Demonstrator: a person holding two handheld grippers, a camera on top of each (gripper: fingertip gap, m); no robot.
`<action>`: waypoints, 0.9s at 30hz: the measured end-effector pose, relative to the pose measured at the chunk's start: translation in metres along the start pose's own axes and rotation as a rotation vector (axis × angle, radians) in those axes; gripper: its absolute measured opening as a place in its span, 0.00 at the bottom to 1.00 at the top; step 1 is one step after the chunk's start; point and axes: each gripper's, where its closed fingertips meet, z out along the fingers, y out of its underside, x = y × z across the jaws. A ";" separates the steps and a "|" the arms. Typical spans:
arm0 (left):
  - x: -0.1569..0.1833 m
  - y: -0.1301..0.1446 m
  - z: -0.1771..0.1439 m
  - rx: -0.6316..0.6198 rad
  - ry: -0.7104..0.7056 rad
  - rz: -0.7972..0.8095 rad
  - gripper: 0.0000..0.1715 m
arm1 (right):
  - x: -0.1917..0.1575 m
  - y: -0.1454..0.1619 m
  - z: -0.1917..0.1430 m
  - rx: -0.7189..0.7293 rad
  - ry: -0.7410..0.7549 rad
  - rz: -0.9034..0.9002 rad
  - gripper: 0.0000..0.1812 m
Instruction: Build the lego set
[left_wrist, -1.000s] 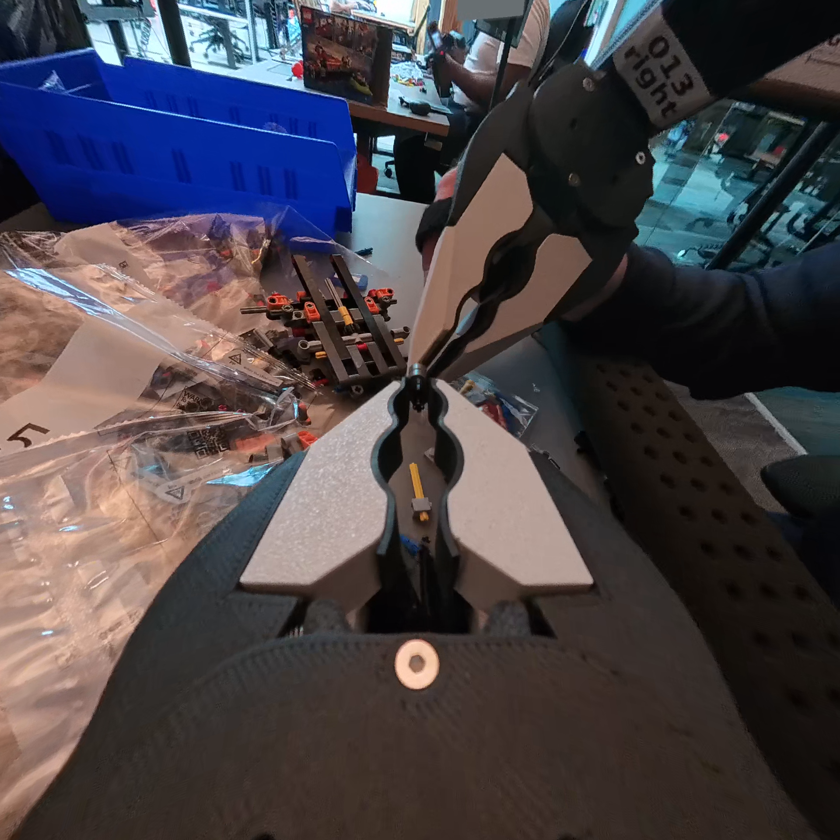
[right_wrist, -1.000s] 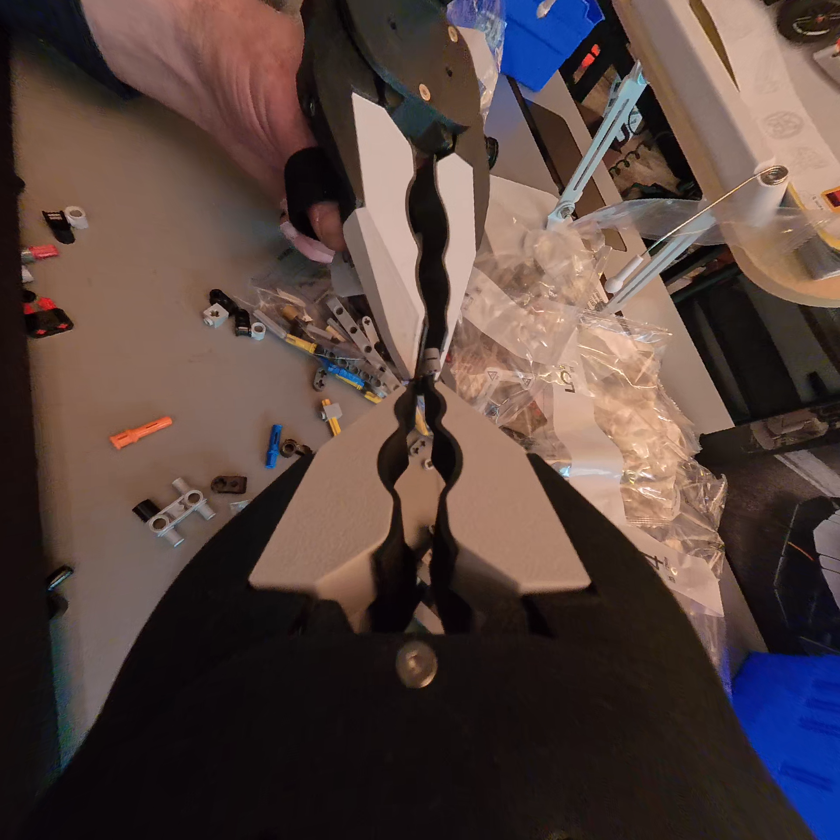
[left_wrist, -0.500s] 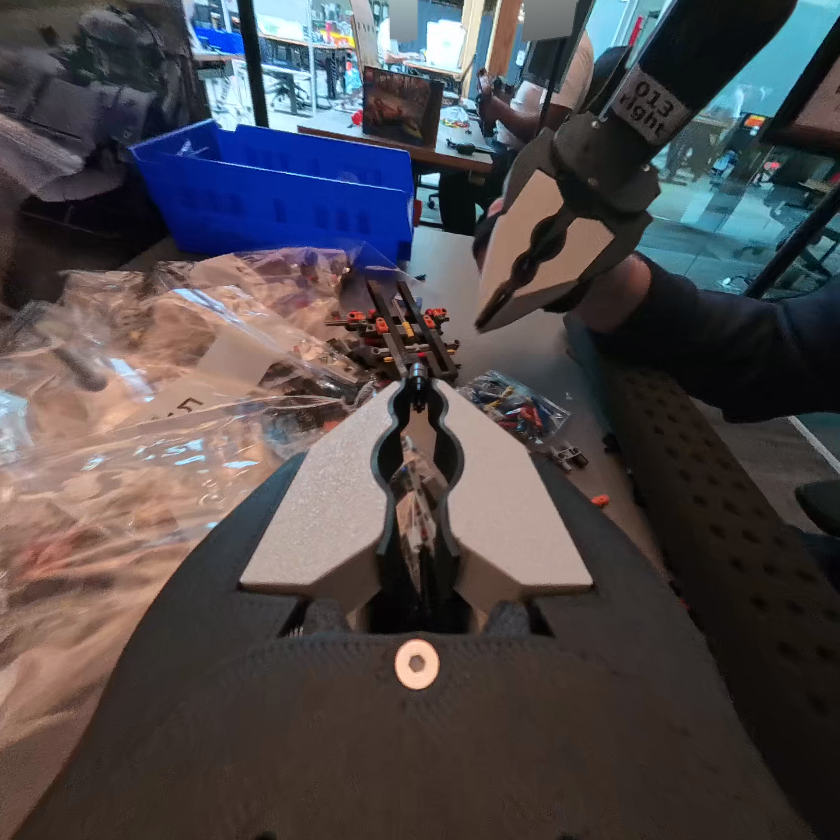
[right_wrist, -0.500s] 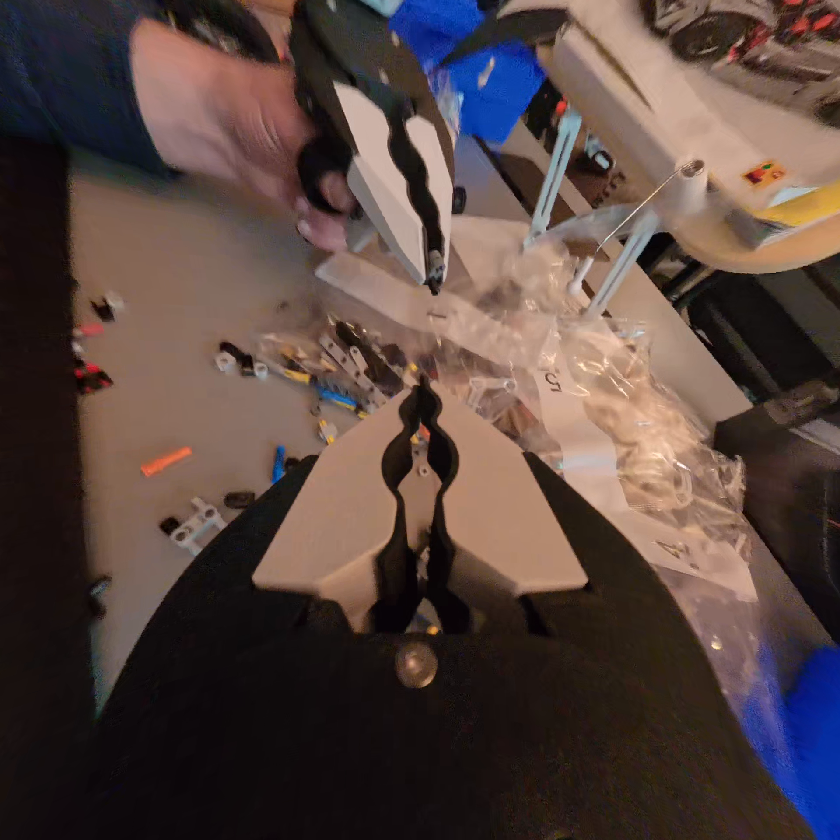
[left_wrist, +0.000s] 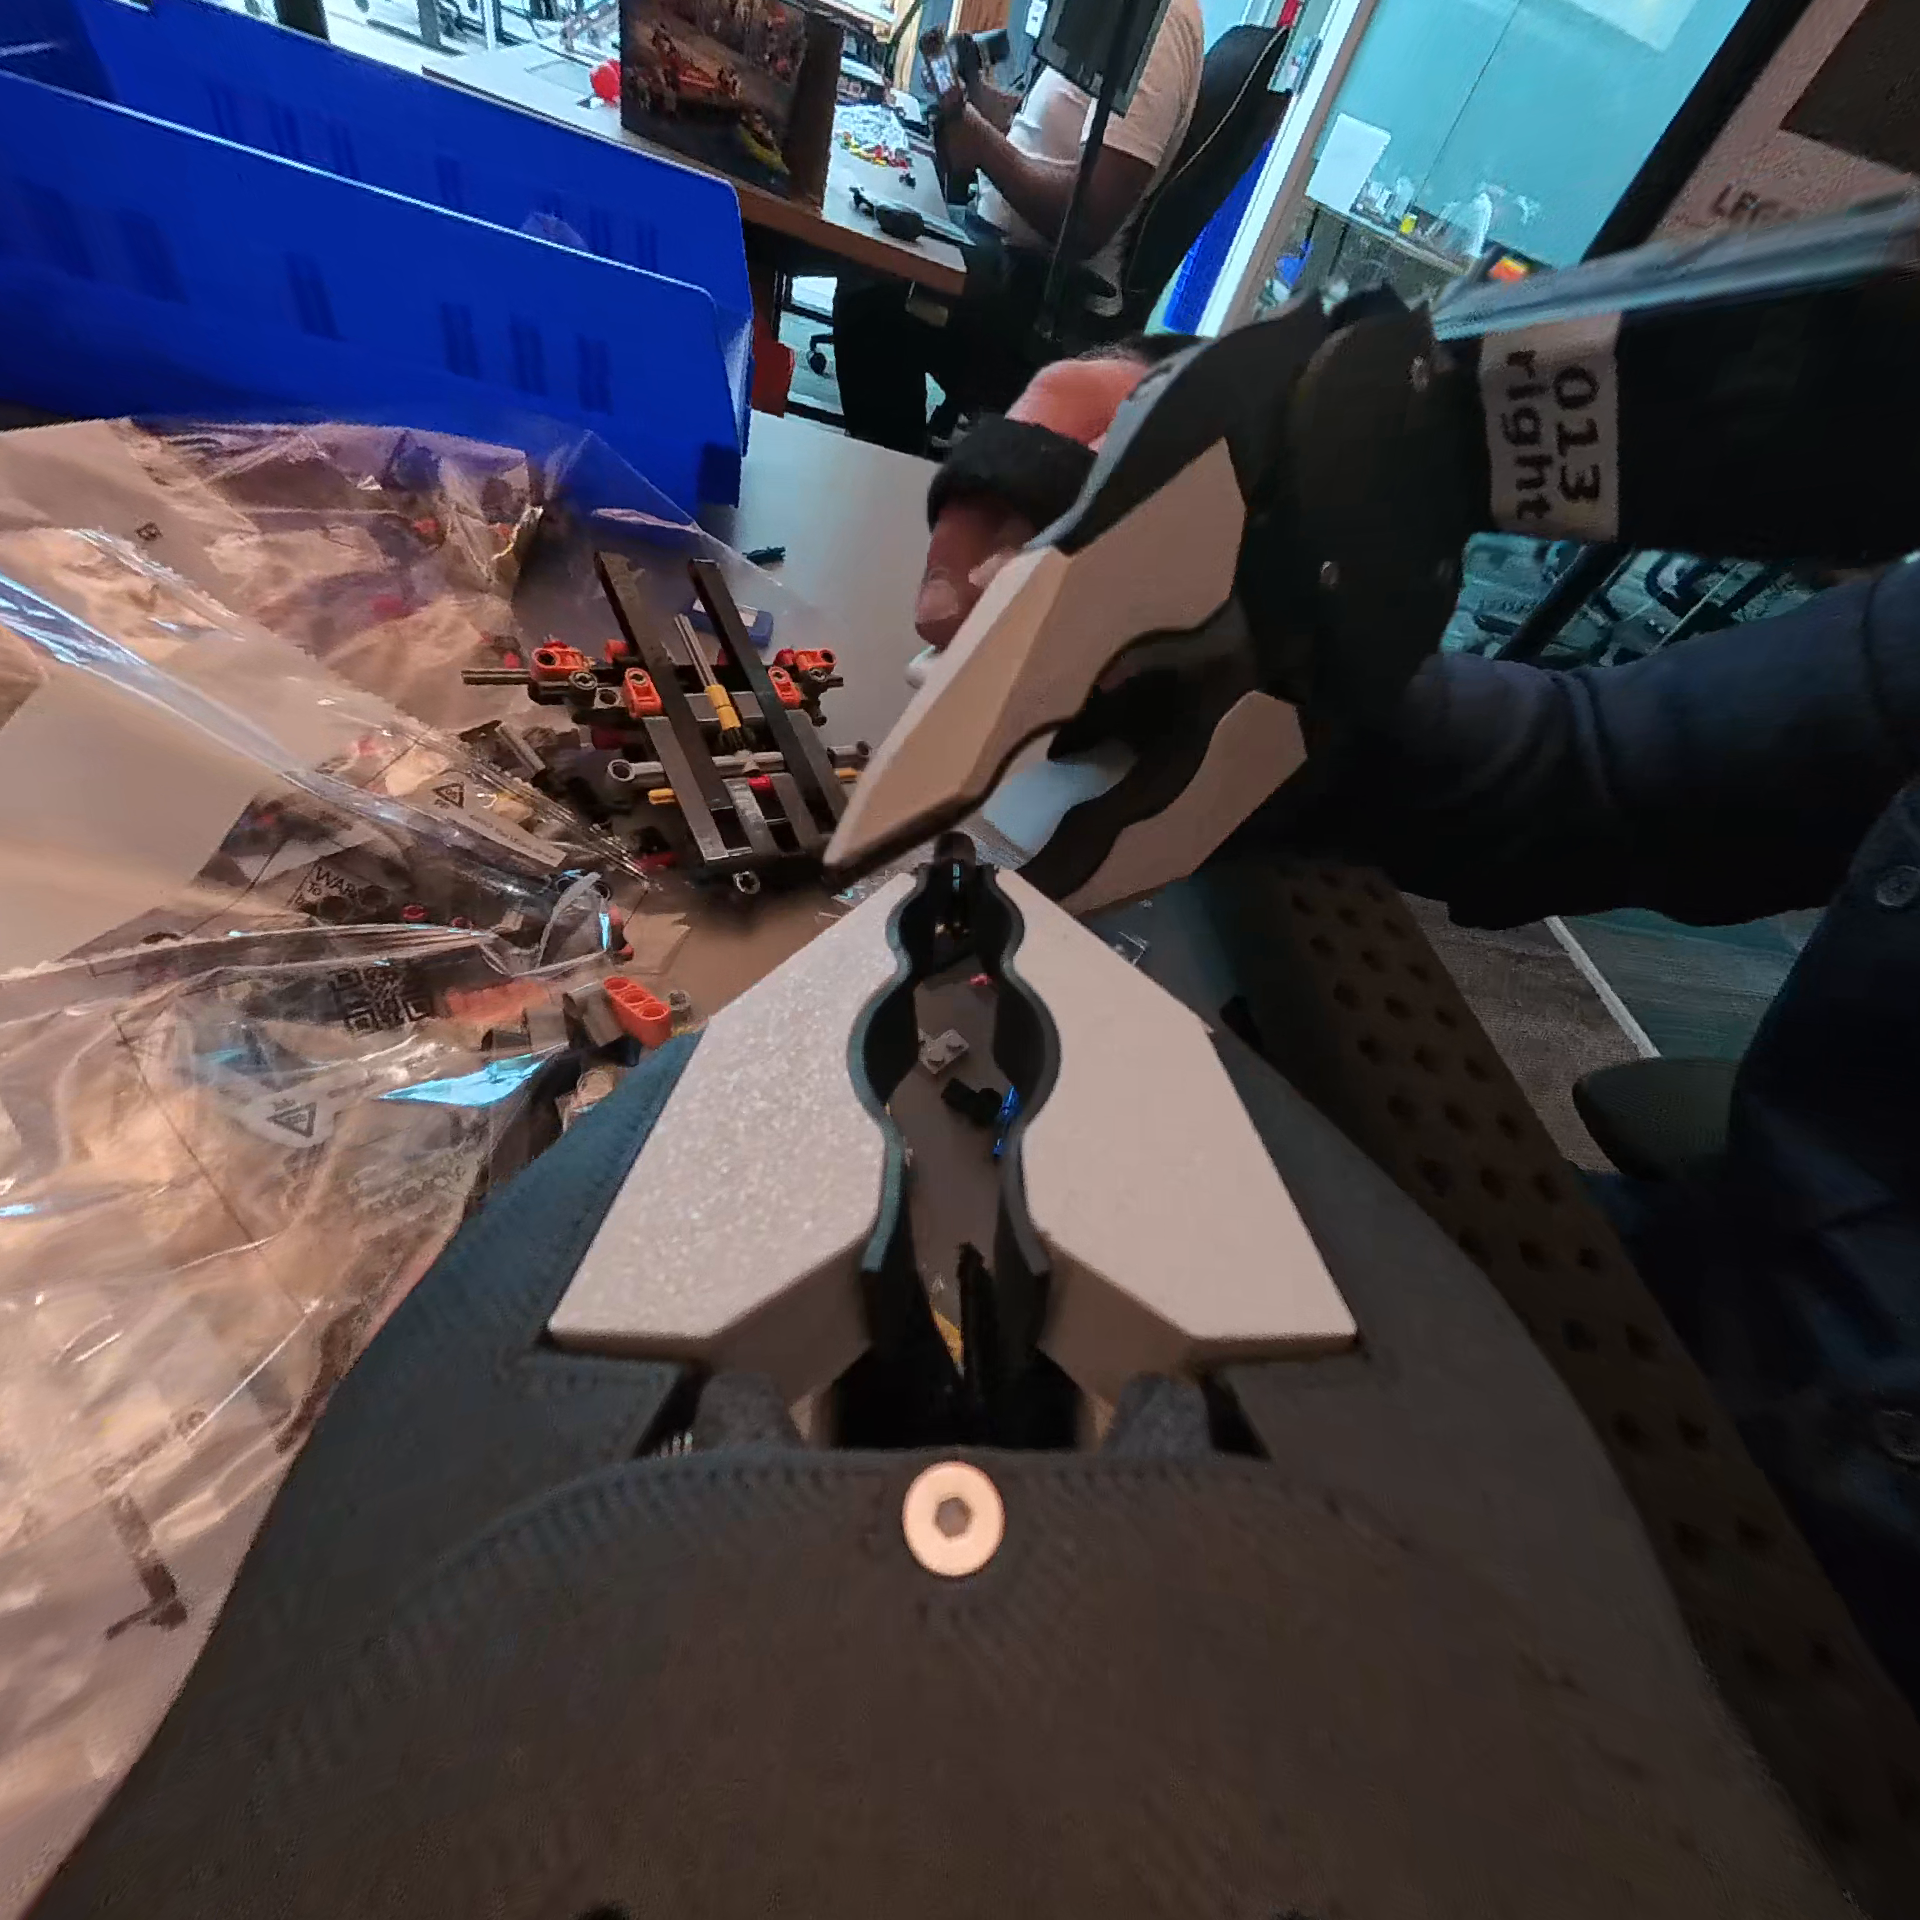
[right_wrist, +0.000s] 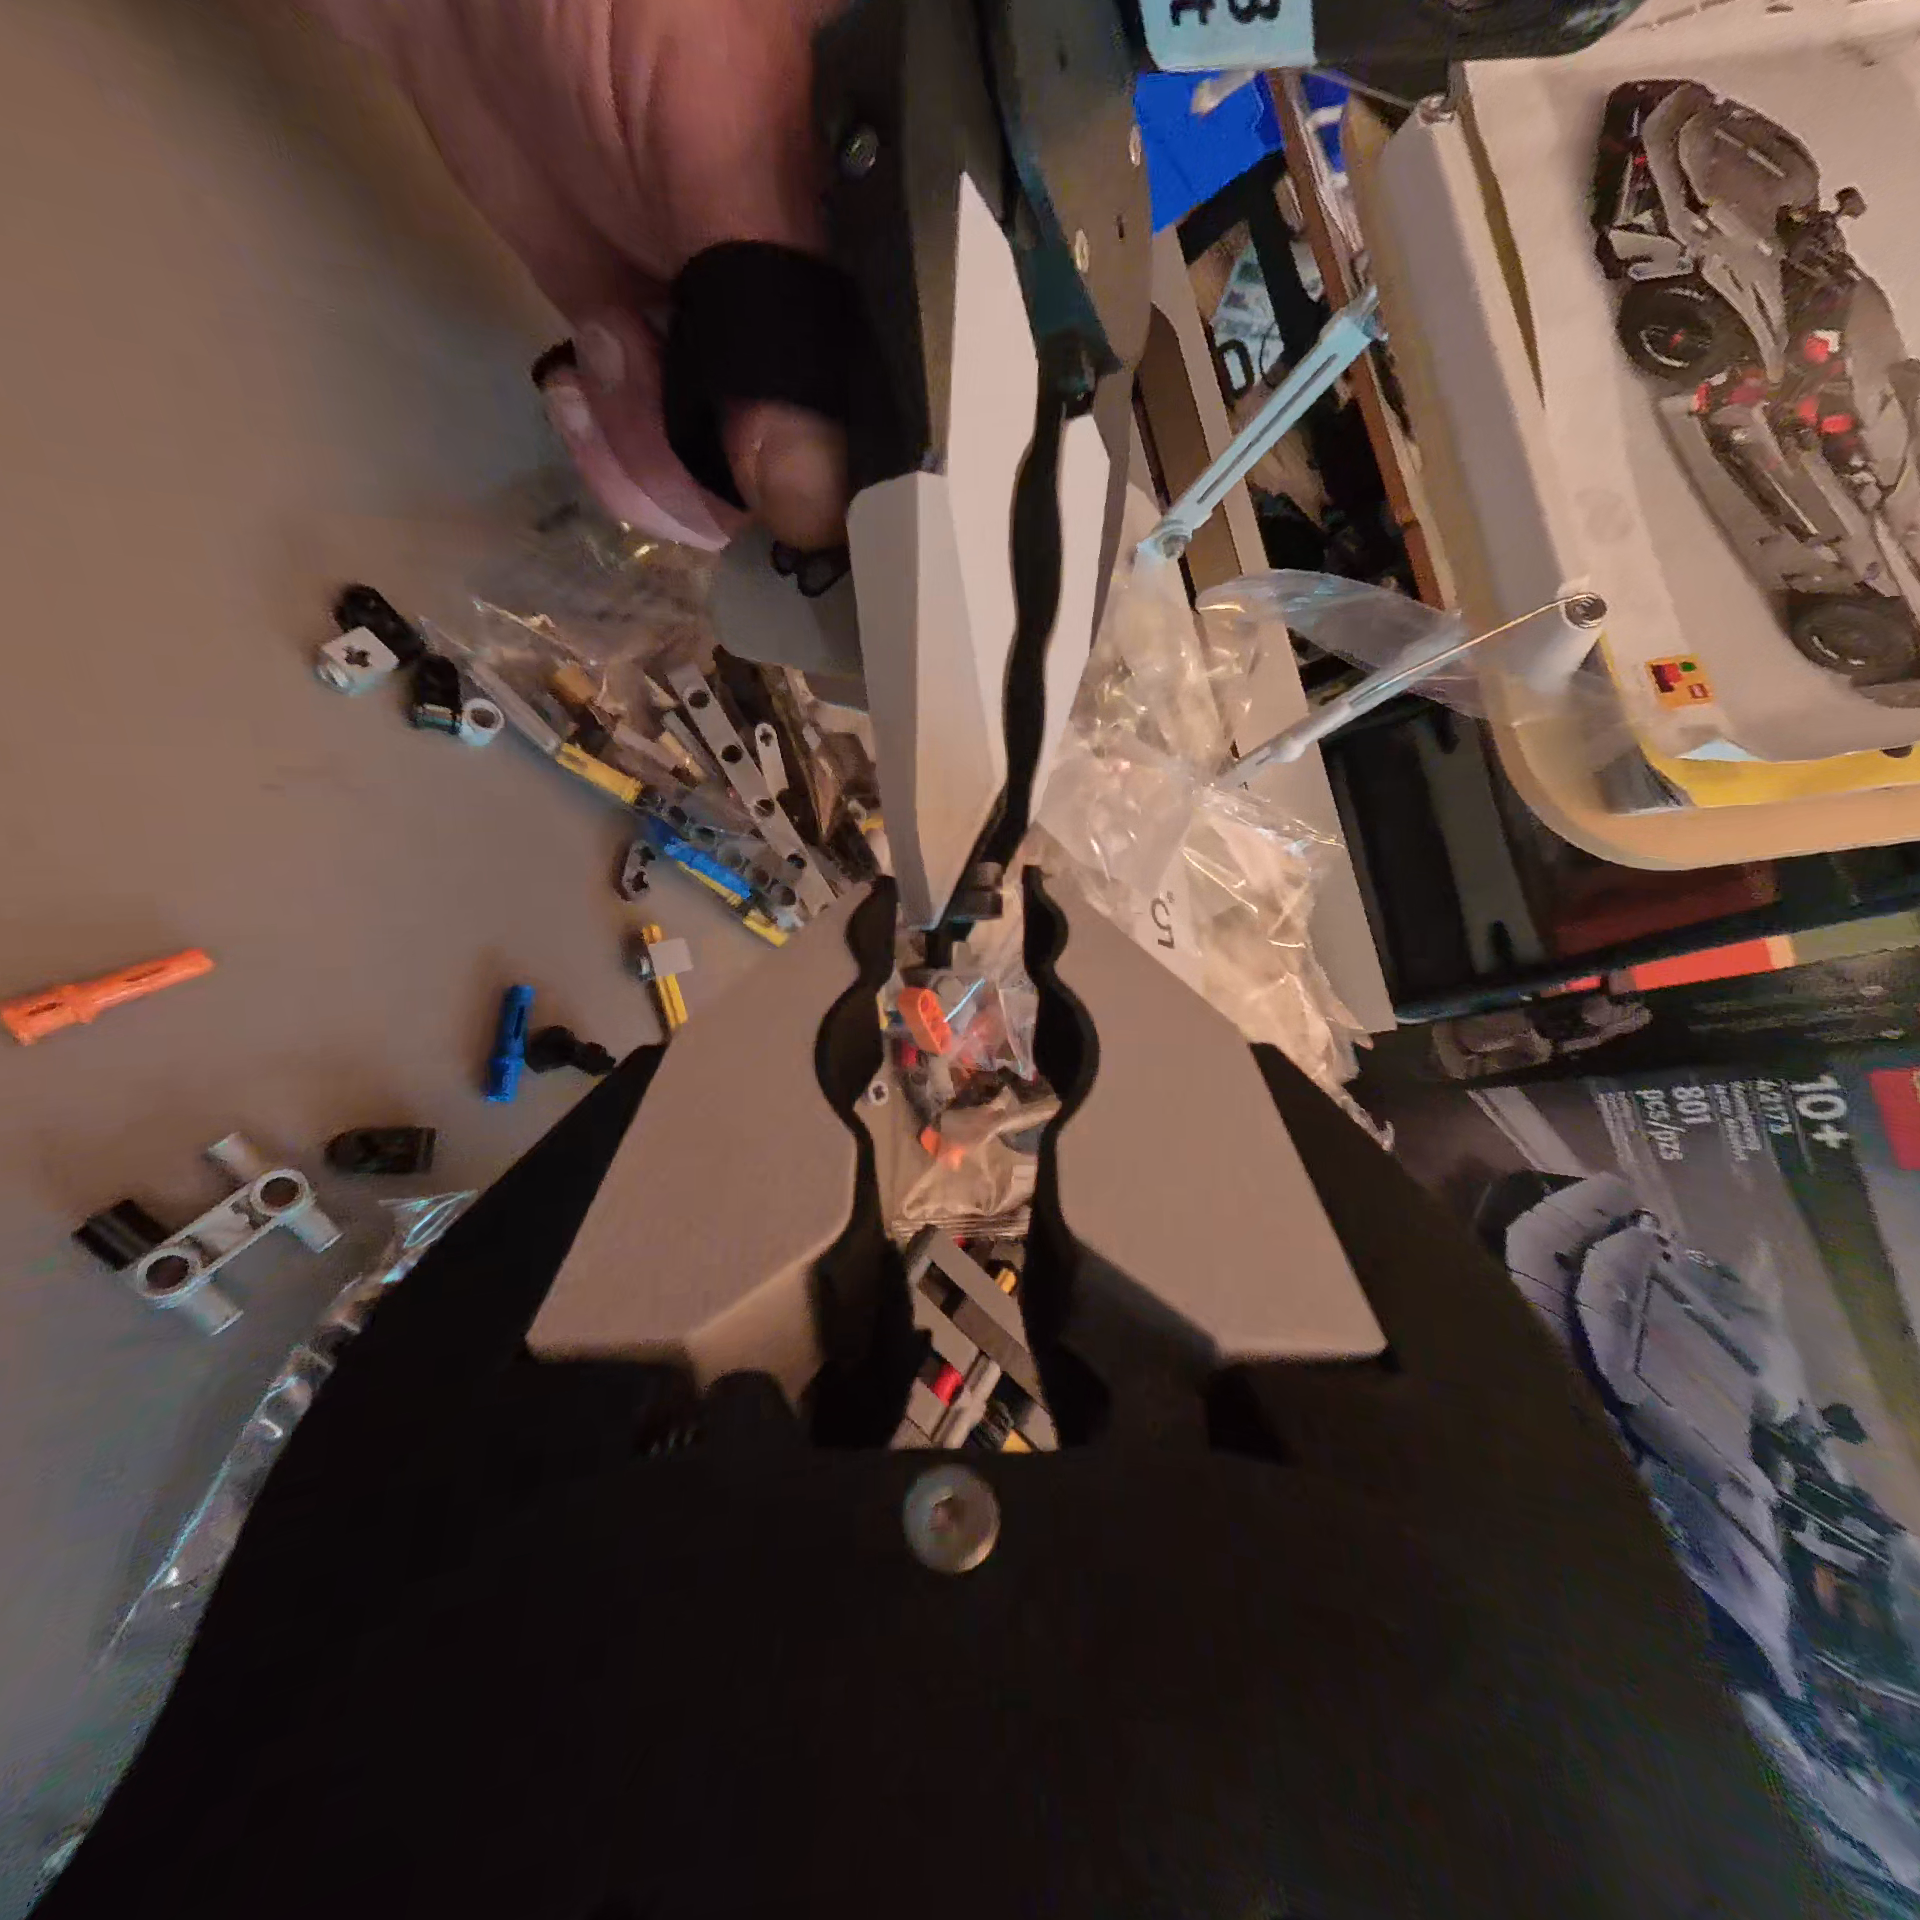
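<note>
At frame centre of the left wrist view the left gripper (left_wrist: 954, 871) has its jaws clenched on a small dark pin (left_wrist: 952, 854). The right gripper (right_wrist: 958, 896) meets it tip to tip, jaws parted around that pin — whether they touch it, I cannot tell. The black frame (left_wrist: 717, 717) (red and yellow connectors on it) lies on the surface (left_wrist: 831, 520) just beyond, beside clear bags (left_wrist: 260, 831). Loose pieces (right_wrist: 665, 790) lie at the left of the right wrist view.
</note>
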 end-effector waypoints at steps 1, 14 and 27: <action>-0.001 -0.001 0.000 0.007 -0.004 -0.010 0.03 | 0.000 0.001 0.001 -0.017 0.008 -0.010 0.09; -0.007 0.000 -0.001 -0.002 -0.060 -0.024 0.03 | 0.005 0.010 0.005 -0.154 0.089 -0.075 0.07; -0.001 0.003 -0.003 -0.058 -0.053 0.035 0.03 | -0.001 0.007 0.002 -0.125 0.044 -0.043 0.06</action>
